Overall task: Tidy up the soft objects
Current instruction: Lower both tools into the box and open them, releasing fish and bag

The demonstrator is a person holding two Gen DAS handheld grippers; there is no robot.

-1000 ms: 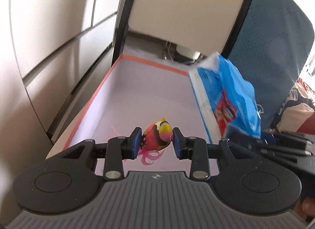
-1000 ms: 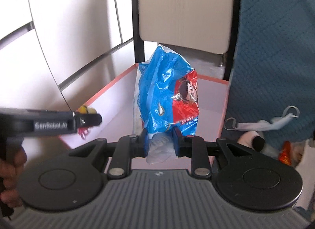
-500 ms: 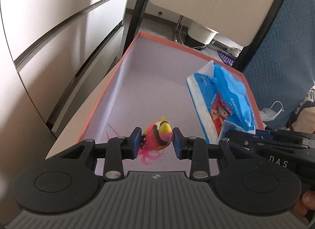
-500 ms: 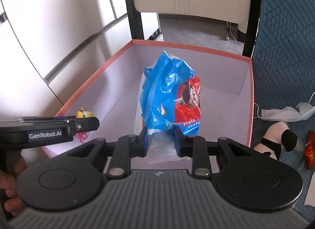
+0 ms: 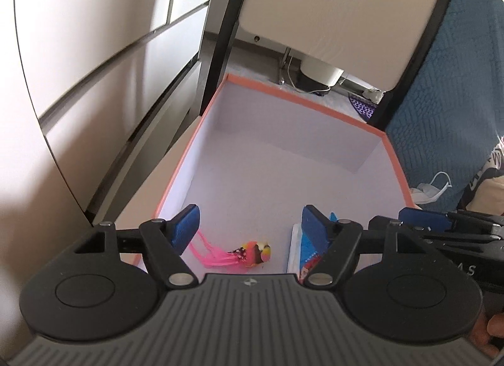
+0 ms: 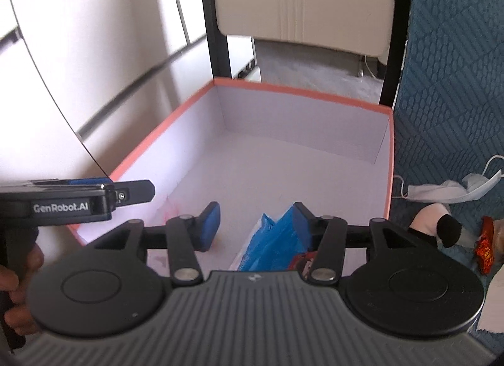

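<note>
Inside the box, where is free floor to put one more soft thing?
The far half of the box is bare, up to the back wall. The near end is crowded: fish toy near-left, blue pack near-right, with only a narrow strip between them.

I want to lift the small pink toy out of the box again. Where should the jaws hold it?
Grip the rounded body of the pink toy, not the thin pink streamers trailing to its left. It lies flat on the floor of the box, so come from straight above.
</note>
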